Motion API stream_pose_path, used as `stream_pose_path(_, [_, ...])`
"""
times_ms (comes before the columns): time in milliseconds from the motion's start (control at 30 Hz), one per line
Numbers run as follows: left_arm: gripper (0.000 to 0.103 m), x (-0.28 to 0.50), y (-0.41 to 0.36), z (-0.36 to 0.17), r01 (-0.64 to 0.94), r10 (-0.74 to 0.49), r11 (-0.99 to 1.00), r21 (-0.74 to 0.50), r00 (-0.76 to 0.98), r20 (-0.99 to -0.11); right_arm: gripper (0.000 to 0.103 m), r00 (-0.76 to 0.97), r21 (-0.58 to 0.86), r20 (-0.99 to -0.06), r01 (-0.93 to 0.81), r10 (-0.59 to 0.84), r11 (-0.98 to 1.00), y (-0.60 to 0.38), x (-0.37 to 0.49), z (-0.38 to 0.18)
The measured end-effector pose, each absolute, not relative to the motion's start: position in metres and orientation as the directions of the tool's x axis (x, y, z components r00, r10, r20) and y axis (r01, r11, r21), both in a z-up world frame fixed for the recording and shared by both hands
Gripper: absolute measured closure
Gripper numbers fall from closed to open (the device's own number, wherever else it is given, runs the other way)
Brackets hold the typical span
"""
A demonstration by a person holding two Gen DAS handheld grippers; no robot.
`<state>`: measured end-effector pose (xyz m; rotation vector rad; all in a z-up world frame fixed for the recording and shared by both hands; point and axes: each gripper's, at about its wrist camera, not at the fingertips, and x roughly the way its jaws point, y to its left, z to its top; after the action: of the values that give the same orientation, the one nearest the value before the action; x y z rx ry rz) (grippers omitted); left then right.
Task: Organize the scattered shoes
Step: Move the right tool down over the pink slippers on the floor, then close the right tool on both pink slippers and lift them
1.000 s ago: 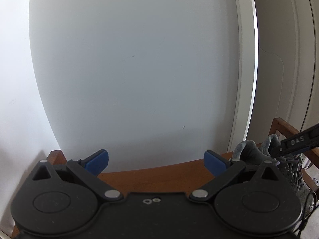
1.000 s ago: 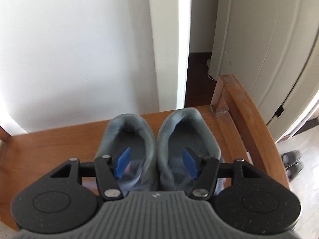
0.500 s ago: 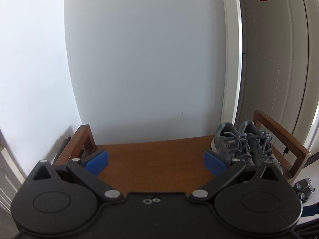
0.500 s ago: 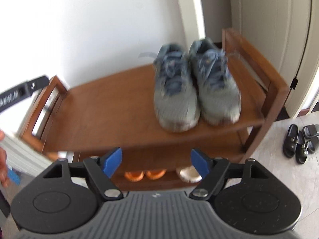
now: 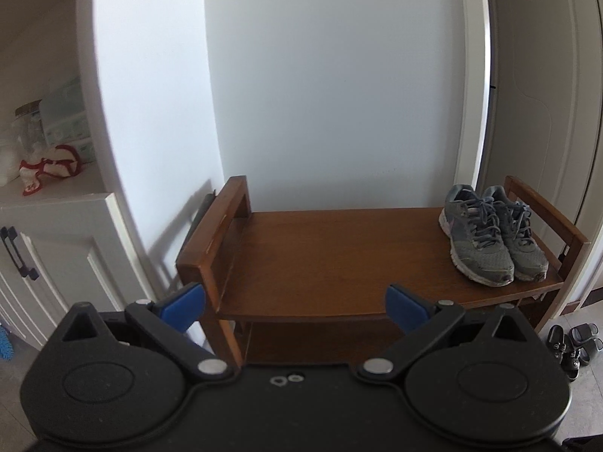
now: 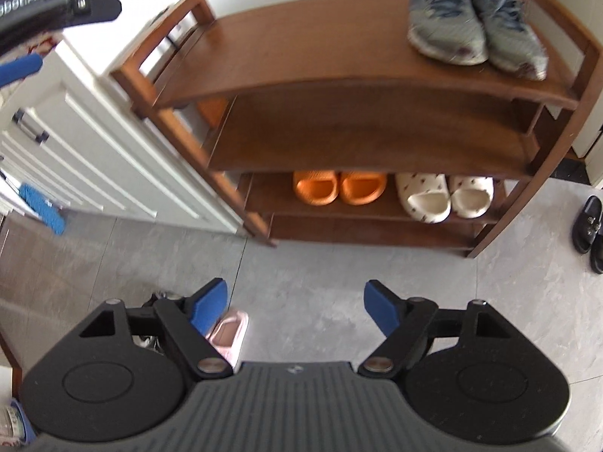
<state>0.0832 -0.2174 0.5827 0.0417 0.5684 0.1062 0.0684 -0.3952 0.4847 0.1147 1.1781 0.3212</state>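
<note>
Grey floor tiles (image 6: 320, 263) lie below the right gripper (image 6: 296, 307), its jaws opening, empty, near a pink slipper (image 6: 230, 333) waiting for the shoe rack (image 6: 361, 132). Left gripper (image 5: 296, 303) gapes empty too.

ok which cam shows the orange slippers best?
Right wrist: the orange slippers sit in plain view side by side on a lower shelf of the shoe rack, beside the cream slippers. In the left wrist view the top shelf hides them entirely.

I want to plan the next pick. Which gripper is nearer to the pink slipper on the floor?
The right gripper: the pink slipper lies just under its left finger. The left gripper faces the shoe rack, and its view shows no slipper.
</note>
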Motion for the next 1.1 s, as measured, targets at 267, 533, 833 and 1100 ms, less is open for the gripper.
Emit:
stream_pose_path(267, [0.001, 0.054, -0.114, 0.552, -0.119, 0.126, 0.992, 0.049, 0.809, -0.574, 0.02, 0.273, 0.236, -0.911, -0.265, 0.308, 0.935, -0.283, 0.04, 0.451])
stream_pose_path(533, [0.001, -0.002, 0.052, 0.469, -0.213, 0.209, 0.975, 0.066, 0.768, -0.605, 0.02, 0.238, 0.221, -0.923, -0.311, 0.301, 0.924, -0.145, -0.005, 0.386])
stream_pose_path(833, [0.001, -0.05, 0.156, 0.371, -0.286, 0.305, 0.947, 0.149, 0.645, -0.701, 0.034, 0.118, 0.278, -0.947, -0.17, 0.3, 0.945, -0.045, -0.036, 0.237])
stream_pose_path(1100, [0.001, -0.041, 0.169, 0.324, -0.381, 0.351, 0.915, 0.134, 0.586, -0.73, 0.033, -0.028, 0.339, -0.939, -0.256, 0.344, 0.905, -0.013, 0.0, 0.135])
